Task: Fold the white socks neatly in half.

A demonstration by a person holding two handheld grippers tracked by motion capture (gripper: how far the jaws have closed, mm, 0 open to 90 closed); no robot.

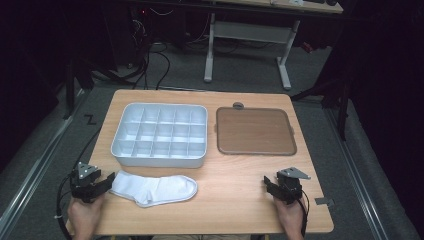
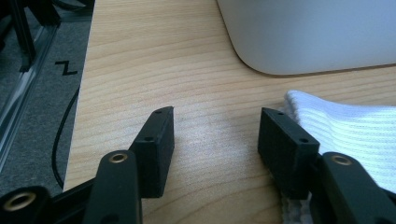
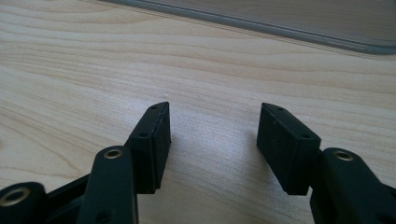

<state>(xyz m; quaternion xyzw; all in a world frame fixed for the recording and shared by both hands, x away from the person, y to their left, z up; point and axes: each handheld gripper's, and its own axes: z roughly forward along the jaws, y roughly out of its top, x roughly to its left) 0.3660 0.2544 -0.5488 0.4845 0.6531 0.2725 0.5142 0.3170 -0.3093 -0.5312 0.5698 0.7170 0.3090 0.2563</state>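
A light wooden table [image 1: 235,200] stands on grey carpet [image 1: 185,70] in a dark room. At twelve o'clock, a white-legged desk [image 1: 247,30]; at eleven o'clock, black cables [image 1: 150,60].

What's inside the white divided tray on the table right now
The compartments of the white divided tray that show look empty: bare white dividers and floors. The near wall hides part of the front row's floor, so that strip can't be checked.
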